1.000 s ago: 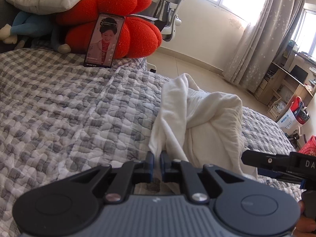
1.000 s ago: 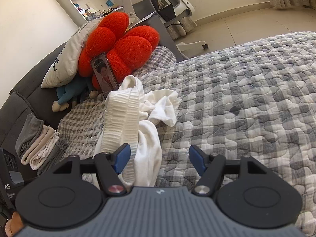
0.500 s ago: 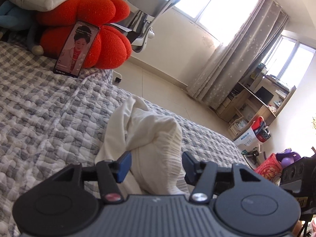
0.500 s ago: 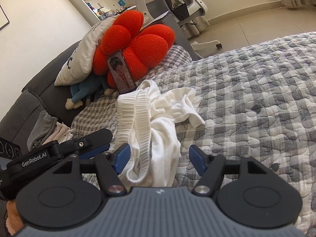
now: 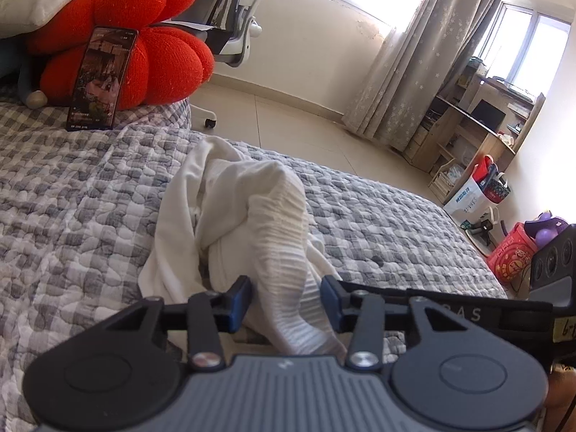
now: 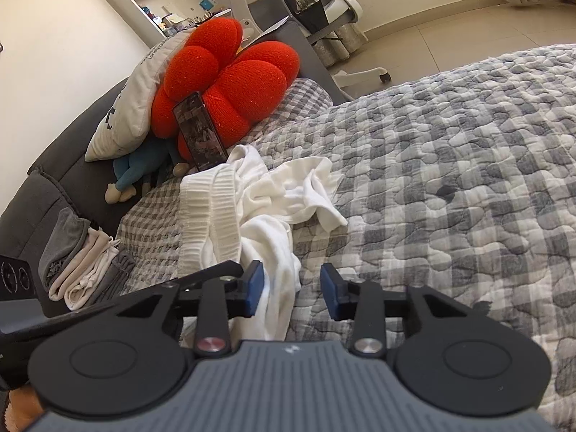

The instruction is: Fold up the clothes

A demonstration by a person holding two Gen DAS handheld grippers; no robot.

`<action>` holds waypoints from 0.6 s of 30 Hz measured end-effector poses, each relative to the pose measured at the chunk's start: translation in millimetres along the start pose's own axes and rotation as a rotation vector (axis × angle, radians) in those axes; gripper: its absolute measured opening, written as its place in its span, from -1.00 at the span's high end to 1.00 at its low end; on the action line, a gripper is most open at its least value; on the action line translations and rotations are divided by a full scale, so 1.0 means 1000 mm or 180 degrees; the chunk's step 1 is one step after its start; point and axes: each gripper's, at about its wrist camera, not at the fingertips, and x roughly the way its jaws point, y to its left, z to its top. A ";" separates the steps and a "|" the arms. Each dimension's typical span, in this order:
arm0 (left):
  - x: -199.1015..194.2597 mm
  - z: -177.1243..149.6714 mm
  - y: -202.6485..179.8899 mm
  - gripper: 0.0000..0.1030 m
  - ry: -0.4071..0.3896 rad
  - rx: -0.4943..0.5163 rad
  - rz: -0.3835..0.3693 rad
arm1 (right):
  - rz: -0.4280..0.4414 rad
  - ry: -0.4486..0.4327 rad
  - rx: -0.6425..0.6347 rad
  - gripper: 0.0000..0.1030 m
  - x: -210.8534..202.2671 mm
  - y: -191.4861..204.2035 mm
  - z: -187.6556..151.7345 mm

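Covering most of both views, your bed (image 6: pixel 450 165) wears a grey checked quilt. Far left sits a red cushion (image 6: pixel 230 82) with a phone (image 6: pixel 199 131) leaning on it. Your white garment (image 5: pixel 248 223) lies crumpled mid-bed, near you. Your left tongs (image 5: pixel 286 302) are closing around its ribbed band, pads not yet pressing. Your right tongs (image 6: pixel 291 289) are closing too, cloth just touching the left pad, the right pad clear.

quilt (image 6: pixel 450 187) open rightward, red cushion (image 6: pixel 230 82) blocking headboard side
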 end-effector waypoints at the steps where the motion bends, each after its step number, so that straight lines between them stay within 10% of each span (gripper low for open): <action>1: 0.000 0.000 0.002 0.46 0.0002 -0.0010 0.0019 | 0.0053 0.0025 0.0018 0.55 0.002 0.000 0.000; 18: -0.062 0.003 0.043 0.82 -0.0473 -0.0417 0.0603 | -0.0582 -0.0639 -0.0162 0.83 -0.057 0.002 -0.003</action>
